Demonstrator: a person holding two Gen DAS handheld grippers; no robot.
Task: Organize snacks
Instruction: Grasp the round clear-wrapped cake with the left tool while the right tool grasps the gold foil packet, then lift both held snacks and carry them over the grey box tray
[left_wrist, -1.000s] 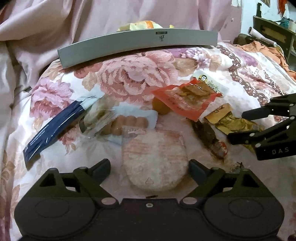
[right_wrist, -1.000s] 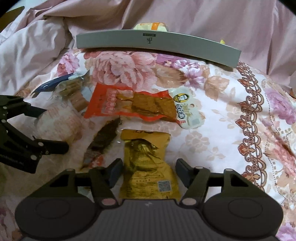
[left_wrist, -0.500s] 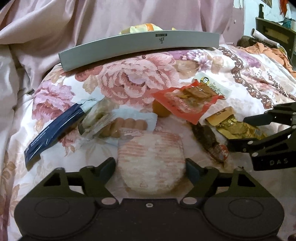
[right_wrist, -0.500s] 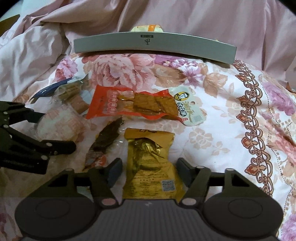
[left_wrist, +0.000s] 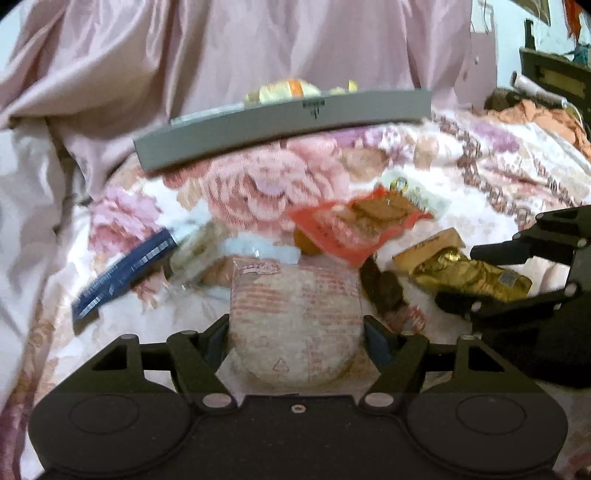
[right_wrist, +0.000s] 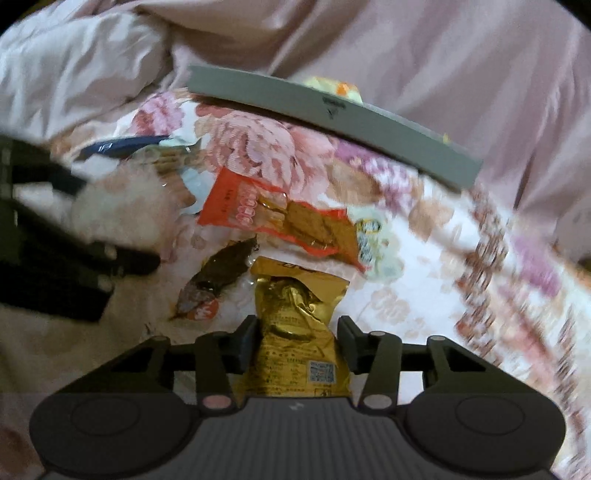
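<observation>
Straddling the round rice-cracker pack (left_wrist: 295, 317), the left gripper (left_wrist: 295, 332) touched its sides; the right gripper (right_wrist: 297, 339) pinched the gold packet (right_wrist: 295, 332). Both needed gentle, level lifts.

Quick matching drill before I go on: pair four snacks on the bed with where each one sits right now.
Things:
1. gold packet
2. round pink-printed packet
3. red packet
4. blue packet

Places:
A. loose, far left of the pile
B. between the left jaws
C. loose, mid-pile, in front of the grey tray
D. between the right jaws

Pairs: 1-D, 2-B, 3-C, 4-A
</observation>
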